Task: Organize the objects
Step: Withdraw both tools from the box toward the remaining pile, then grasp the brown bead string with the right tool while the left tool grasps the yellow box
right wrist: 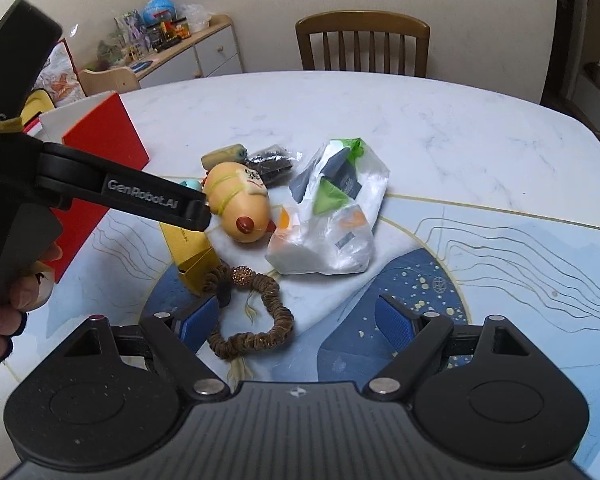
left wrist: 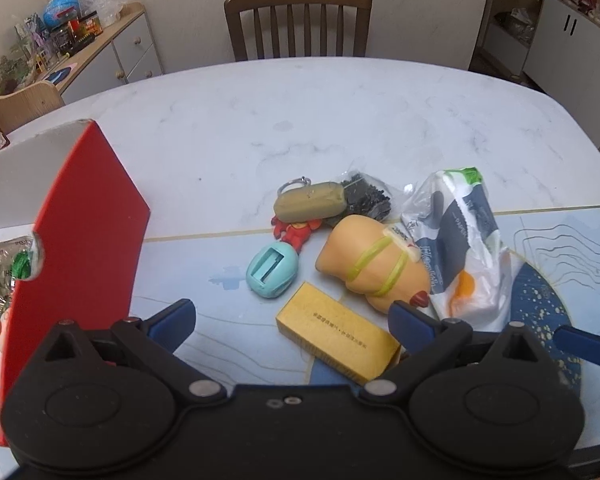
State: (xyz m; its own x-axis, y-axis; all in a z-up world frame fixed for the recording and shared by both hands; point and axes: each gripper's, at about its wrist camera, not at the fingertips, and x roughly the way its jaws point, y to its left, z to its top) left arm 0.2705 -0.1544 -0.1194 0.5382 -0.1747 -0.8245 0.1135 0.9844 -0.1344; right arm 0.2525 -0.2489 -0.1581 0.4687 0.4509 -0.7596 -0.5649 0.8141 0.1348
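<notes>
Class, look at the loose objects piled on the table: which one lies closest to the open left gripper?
The yellow rectangular box. It lies flat between the left gripper's spread blue fingers; the teal oval case and the tan squishy toy lie farther out.

Even, soft indoor light; both views moderately bright and sharp. Shadows faint beneath objects on the white marbled tabletop. Strong fisheye bending and dark vignetting at corners. No marked glare.
</notes>
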